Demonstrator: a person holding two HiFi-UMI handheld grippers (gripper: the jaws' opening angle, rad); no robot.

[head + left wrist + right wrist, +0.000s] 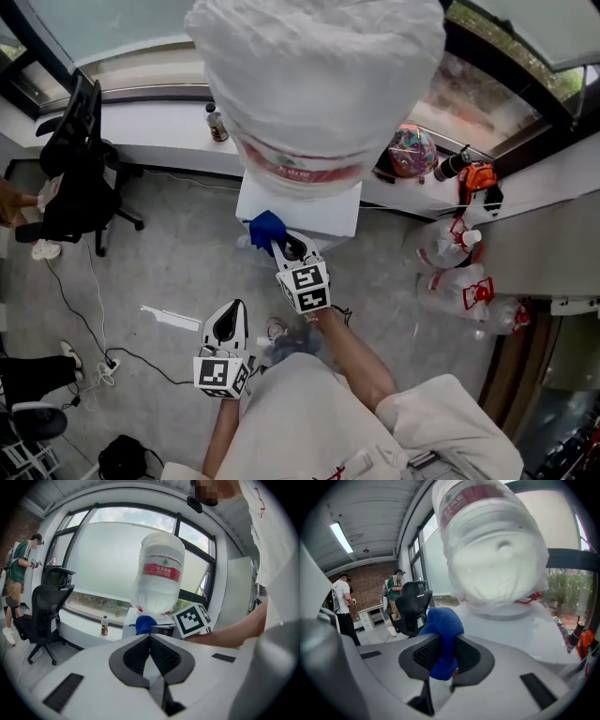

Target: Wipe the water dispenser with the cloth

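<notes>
A white water dispenser (298, 208) stands by the window counter, with a big plastic-wrapped water bottle (319, 80) upside down on top. My right gripper (277, 242) is shut on a blue cloth (265, 228), held against the dispenser's front top edge. In the right gripper view the blue cloth (442, 637) bulges out between the jaws, just below the bottle (492, 545). My left gripper (228, 325) hangs lower and to the left, away from the dispenser, shut with nothing in it. In the left gripper view the bottle (159, 576), the cloth (144, 623) and the right gripper's marker cube (192, 619) lie ahead.
A black office chair (80, 159) stands at the left by the counter. A small bottle (217, 124) sits on the counter (150, 127). Spray bottles (459, 267) and cables (84, 309) lie on the grey floor. People stand in the background (340, 597).
</notes>
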